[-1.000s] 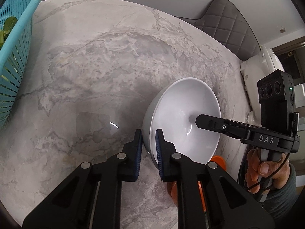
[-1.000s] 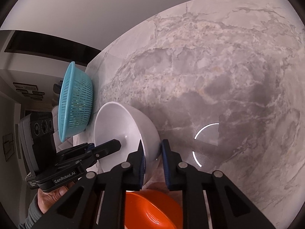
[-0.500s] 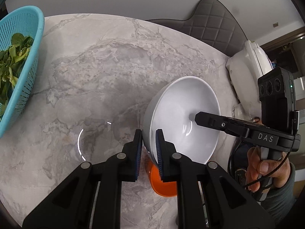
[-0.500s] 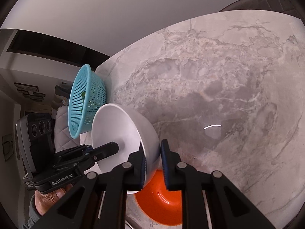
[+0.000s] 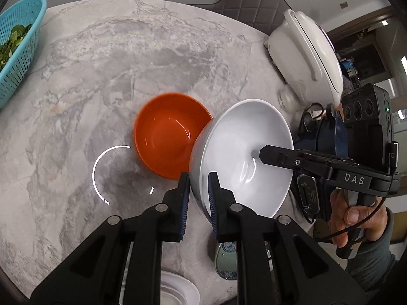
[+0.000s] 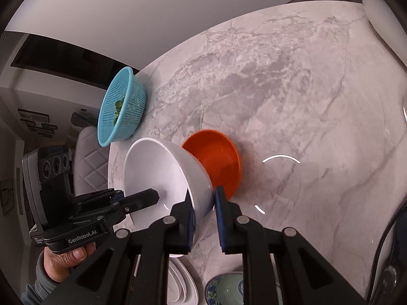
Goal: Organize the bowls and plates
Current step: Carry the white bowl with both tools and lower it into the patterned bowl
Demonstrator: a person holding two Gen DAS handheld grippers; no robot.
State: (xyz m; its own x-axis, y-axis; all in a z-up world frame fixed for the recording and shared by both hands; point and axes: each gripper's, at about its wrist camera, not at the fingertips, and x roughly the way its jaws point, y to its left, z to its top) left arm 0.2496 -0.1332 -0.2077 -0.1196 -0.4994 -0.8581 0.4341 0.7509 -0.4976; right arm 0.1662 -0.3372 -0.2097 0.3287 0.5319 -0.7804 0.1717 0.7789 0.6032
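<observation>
In the left wrist view, the left gripper [image 5: 199, 190] has its jaws pinching the near rim of a white bowl [image 5: 241, 152], which hangs tilted above the marble tabletop [image 5: 101, 76] with nothing under it but air. The right gripper [image 5: 264, 152] reaches in from the right, held by a hand [image 5: 356, 218], and one of its fingers lies inside the bowl on the opposite rim. An orange bowl [image 5: 168, 137] sits on the tabletop just beside and below the white one, and a blue colander [image 5: 17, 50] with greens stands well apart at the left edge. A white plate [image 5: 178, 289] and a patterned dish [image 5: 226, 261] show near the bottom edge. In the right wrist view, the right gripper [image 6: 203, 203] likewise pinches the white bowl's [image 6: 157, 167] wall, with the left gripper [image 6: 152, 198] clamped across from it. The orange bowl [image 6: 218, 160] rests behind on the tabletop [image 6: 305, 101]; stacked white plates [image 6: 180, 287] and the patterned dish [image 6: 226, 289] lie below. The job looks midway: the white bowl is lifted but not yet set down, and the orange bowl is probably also waiting to be sorted.
</observation>
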